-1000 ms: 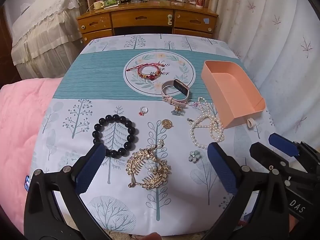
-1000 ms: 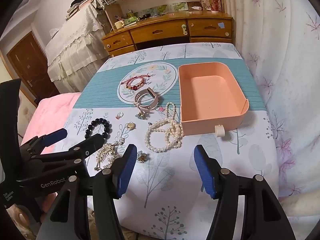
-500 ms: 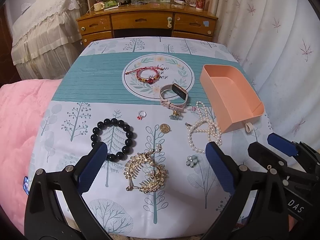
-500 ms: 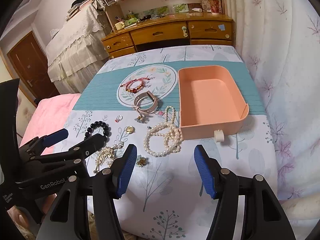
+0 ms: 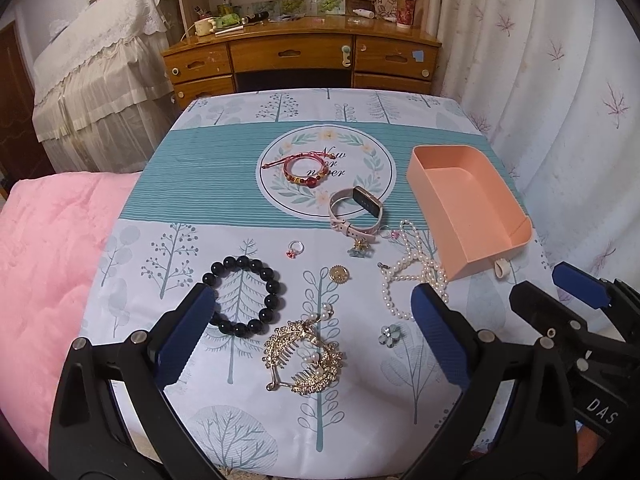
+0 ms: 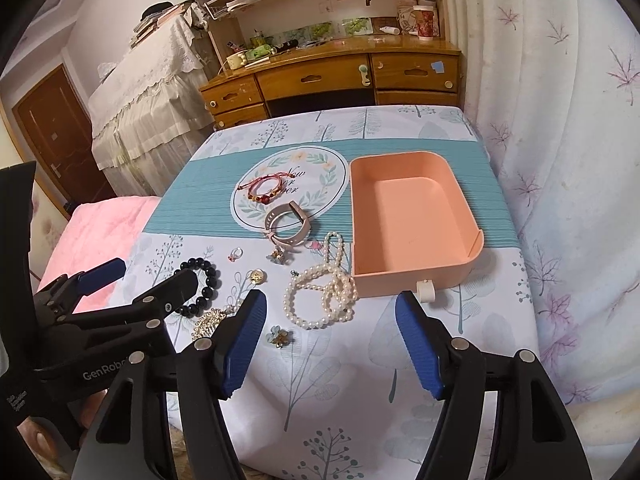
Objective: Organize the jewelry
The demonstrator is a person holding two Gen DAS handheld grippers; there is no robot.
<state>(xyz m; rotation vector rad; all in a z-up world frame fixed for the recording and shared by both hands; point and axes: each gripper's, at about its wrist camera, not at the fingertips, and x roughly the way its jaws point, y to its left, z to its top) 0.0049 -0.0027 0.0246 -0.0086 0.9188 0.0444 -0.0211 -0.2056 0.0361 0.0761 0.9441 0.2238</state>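
Jewelry lies scattered on the tree-print cloth: a black bead bracelet (image 5: 272, 284), a gold hair comb (image 5: 308, 348), a pearl necklace (image 5: 430, 270) (image 6: 344, 288), a pink watch (image 5: 360, 224), a red bracelet (image 5: 304, 178), a small ring (image 5: 295, 247) and a flower brooch (image 5: 390, 334). An empty peach tray (image 6: 412, 280) (image 5: 436, 216) stands right of the pearls. My left gripper (image 5: 313, 291) hovers open above the comb and bracelet. My right gripper (image 6: 330, 298) hangs above the pearls. Its jaws are opening, with nothing between them.
A gold coin charm (image 5: 339, 273) and a flower charm (image 5: 360, 248) lie mid-table. A pink blanket (image 5: 44, 264) borders the table's left side, a curtain (image 6: 568, 160) its right. A wooden desk (image 5: 300, 56) stands behind the far edge.
The right gripper's jaws stand a little wider apart. Both views have drifted slightly. No piece of jewelry has moved.
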